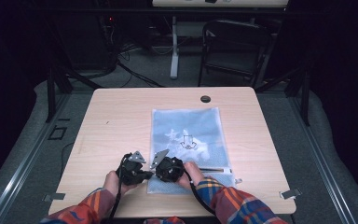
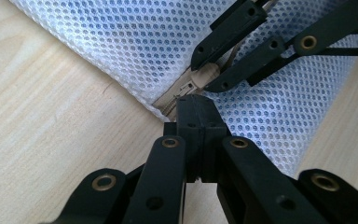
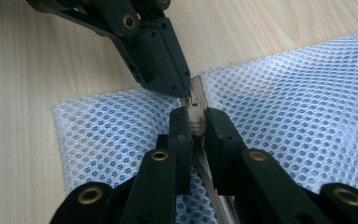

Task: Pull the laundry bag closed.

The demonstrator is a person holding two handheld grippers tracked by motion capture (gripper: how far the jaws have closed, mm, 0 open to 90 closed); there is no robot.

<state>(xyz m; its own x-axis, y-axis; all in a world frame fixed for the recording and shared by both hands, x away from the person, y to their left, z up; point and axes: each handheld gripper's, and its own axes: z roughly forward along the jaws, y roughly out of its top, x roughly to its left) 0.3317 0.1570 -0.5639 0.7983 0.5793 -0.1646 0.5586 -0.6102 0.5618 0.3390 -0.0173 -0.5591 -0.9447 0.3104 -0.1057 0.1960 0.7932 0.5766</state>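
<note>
The table (image 1: 121, 116) has bare wood left of and beyond the mesh bag (image 1: 186, 135), which lies flat right of centre, its zipper end near the front edge. The left gripper (image 2: 196, 105) has its jaws pressed together on the bag's edge at the zipper's end; holding firm there should keep the mesh taut. The right gripper (image 3: 193, 122) pinches the zipper slider (image 3: 196, 112); a straight pull along the zipper track (image 3: 216, 196) looks best.

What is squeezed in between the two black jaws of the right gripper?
The beige zipper slider of the white mesh bag sits pinched in the right gripper, seen in the right gripper view.
</note>
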